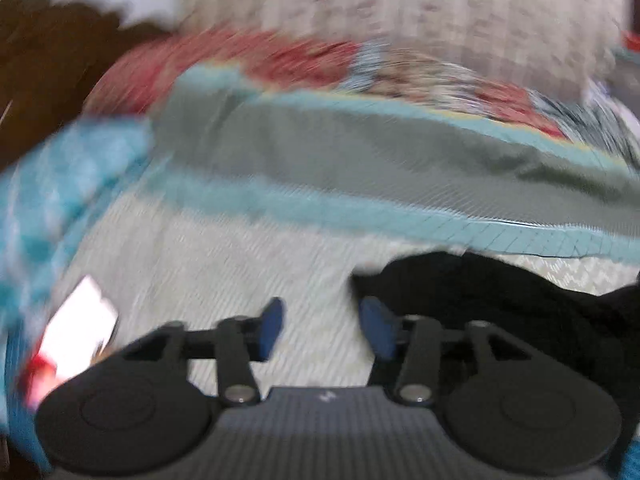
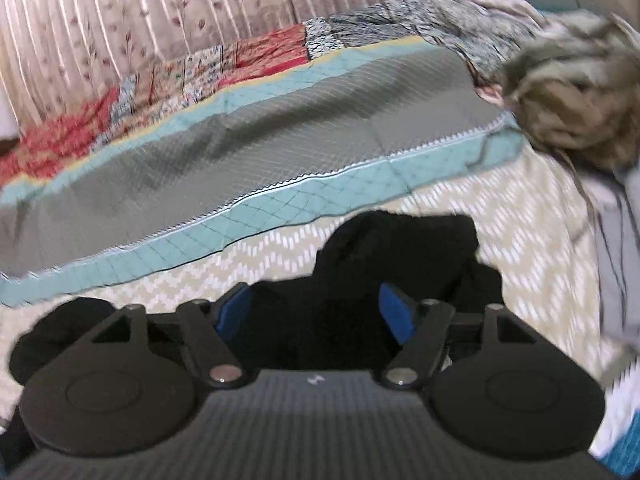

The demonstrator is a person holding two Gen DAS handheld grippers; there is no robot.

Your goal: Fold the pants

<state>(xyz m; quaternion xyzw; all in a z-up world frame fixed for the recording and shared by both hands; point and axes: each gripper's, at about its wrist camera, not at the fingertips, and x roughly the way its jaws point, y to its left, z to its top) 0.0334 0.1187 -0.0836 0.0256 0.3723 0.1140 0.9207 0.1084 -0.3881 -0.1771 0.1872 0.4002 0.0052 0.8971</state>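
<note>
Hovering spread-fingered, the right gripper [image 2: 316, 312] straddles the black pants [image 2: 408, 240] for a grab; the left gripper [image 1: 320, 328], unclenched, waits beside them.

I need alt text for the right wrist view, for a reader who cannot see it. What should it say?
The right gripper is open with black pants bunched between its blue fingers, on a bedspread with a beige zigzag pattern. Behind lie a grey and teal quilt and a brownish heap of fabric.

Both tongs [image 1: 322, 328] [image 2: 316, 312] have black linkages, silver pivot screws, blue fingertips [image 1: 272, 326], ribbed grey bodies.
</note>
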